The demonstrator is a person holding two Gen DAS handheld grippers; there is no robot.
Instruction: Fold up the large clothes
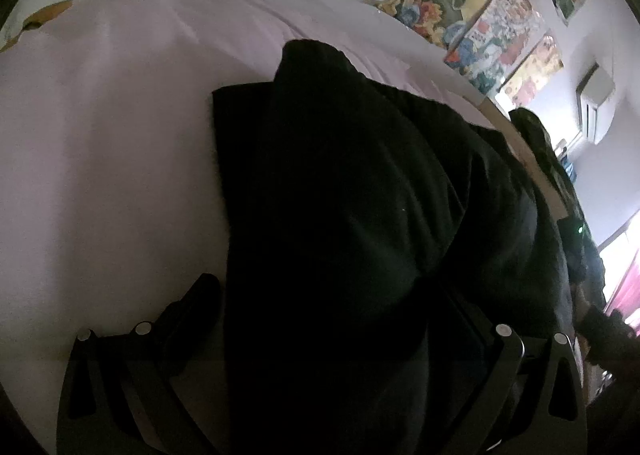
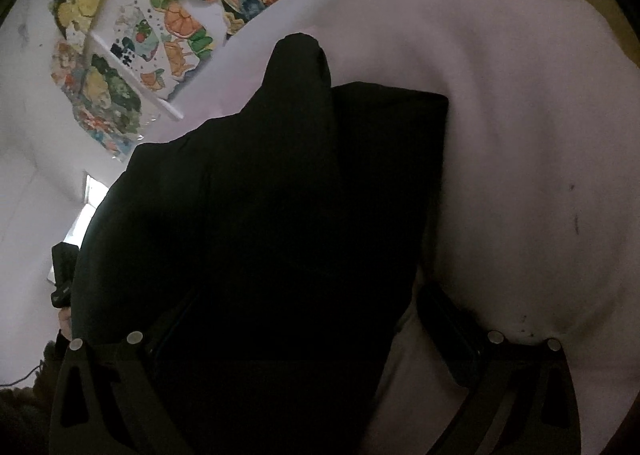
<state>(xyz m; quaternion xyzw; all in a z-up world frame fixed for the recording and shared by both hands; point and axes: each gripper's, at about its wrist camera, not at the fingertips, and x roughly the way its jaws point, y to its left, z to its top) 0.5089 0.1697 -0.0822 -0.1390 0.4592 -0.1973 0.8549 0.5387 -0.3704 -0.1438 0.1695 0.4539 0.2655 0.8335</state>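
Note:
A large black garment (image 1: pixel 360 195) lies partly folded on a pale pink sheet (image 1: pixel 100 135). It fills the middle of both wrist views. In the left wrist view my left gripper (image 1: pixel 332 303) is spread wide, with the cloth lying between and over its fingers (image 1: pixel 196 299). In the right wrist view the same garment (image 2: pixel 260 215) covers the left finger of my right gripper (image 2: pixel 304 307); the right finger (image 2: pixel 444 315) rests on the pink sheet (image 2: pixel 520 175). Both sets of jaws stand wide apart. A narrow black part, like a sleeve or leg, sticks up at the far end (image 2: pixel 300 55).
A wall with colourful painted pictures (image 1: pixel 480 15) runs behind the bed. A wooden bed edge (image 1: pixel 532 171) lies right of the garment. An air conditioner (image 1: pixel 596 103) and a bright window (image 1: pixel 624 255) are at the right. The other hand-held gripper (image 2: pixel 62 271) shows at the left.

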